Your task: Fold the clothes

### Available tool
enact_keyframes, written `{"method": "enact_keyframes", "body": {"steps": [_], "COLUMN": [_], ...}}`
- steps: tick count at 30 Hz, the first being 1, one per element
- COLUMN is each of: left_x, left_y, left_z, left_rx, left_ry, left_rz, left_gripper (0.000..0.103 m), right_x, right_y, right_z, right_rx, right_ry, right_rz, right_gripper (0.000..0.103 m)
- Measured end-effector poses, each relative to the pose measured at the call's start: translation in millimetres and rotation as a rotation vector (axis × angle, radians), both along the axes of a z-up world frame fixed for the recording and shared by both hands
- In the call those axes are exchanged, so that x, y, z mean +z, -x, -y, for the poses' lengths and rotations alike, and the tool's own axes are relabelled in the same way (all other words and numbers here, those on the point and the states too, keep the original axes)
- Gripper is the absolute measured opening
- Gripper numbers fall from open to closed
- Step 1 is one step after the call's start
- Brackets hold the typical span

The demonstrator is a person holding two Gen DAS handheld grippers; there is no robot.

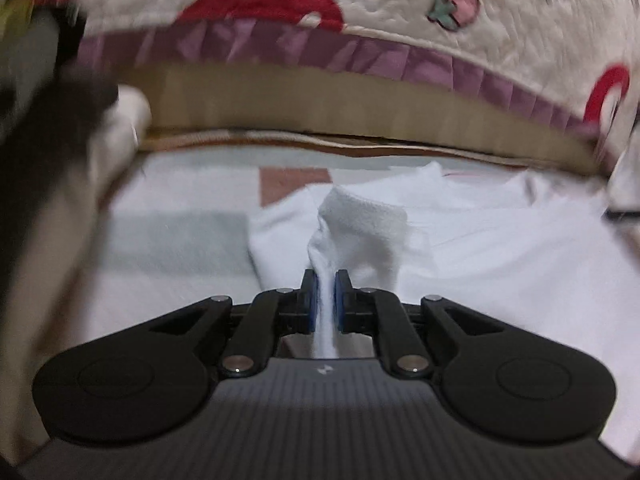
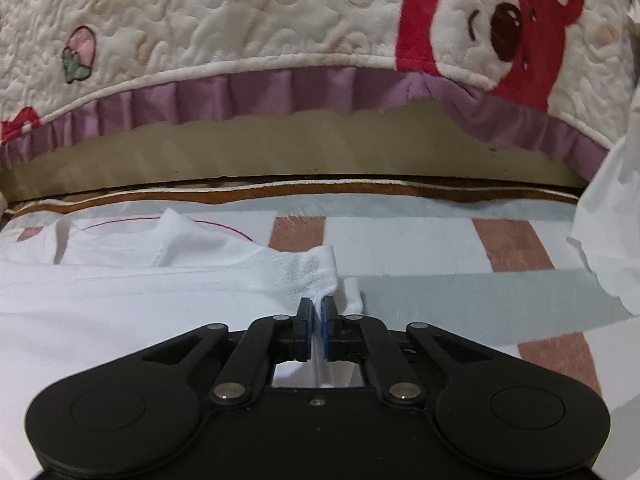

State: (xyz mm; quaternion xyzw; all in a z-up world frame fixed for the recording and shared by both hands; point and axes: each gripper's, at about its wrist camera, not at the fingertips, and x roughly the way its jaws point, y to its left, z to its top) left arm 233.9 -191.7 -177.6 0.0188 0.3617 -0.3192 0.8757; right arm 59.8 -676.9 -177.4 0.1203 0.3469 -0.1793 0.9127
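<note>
On the striped blanket (image 2: 460, 304), in front of the quilted cream bedcover (image 2: 240, 20) with its purple frill, a white garment (image 2: 120, 300) of soft cloth is spread flat. The fingers of the left gripper (image 1: 327, 280) are clamped on a ribbed, terry-like cuff that is lifted from the garment and pulled into a thin pleat. The fingers of the right gripper (image 2: 316, 308) are closed on the other ribbed cuff, near the garment's edge.

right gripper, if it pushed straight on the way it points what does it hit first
The right gripper, shut on the white garment, would first bunch that terry cuff ahead, then cross the striped blanket toward the beige panel; depth is unclear.
</note>
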Motion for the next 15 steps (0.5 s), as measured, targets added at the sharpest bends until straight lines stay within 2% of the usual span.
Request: {"method": "enact_keyframes", "body": {"steps": [1,4,5,6,10,13,14,15], "left_x": [0.1,4.2,5.6,6.9,7.5,4.7,3.7,3.0], "left_y": [0.8,10.5,12.8,15.0,12.5,4.4,2.0,-0.1], "left_z": [1.6,20.3,26.0,31.6,38.7,36.1,34.5,33.2], "left_rx": [-0.005,-0.042,-0.061,-0.08,-0.09,-0.067,-0.061,-0.058], "left_ry": [-0.01,-0.144,-0.151,-0.158,-0.147,-0.124,-0.113,-0.105], "left_rz": [0.001,0.081,0.091,0.1,0.073,0.035,0.021,0.012], "left_gripper": [0.013,0.027,0.035,0.038,0.041,0.042,0.043,0.043], "right_x": [0.5,1.1,0.9,0.8,0.9,1.4,1.5,1.7], "right_y": [0.9,5.1,7.1,8.8,5.4,-1.4,-3.6,-5.9], "right_z": [0.8,4.7,6.6,8.0,5.2,0.4,-1.2,-2.8], "right_rx": [0.0,-0.033,-0.055,-0.073,-0.084,-0.073,-0.07,-0.066], "right_ry": [-0.005,-0.043,-0.063,-0.078,-0.065,-0.03,-0.019,-0.007], "right_rz": [0.004,0.032,0.047,0.061,0.073,0.059,0.055,0.05], "right_gripper": [0.005,0.009,0.013,0.013,0.02,0.037,0.046,0.048]}}
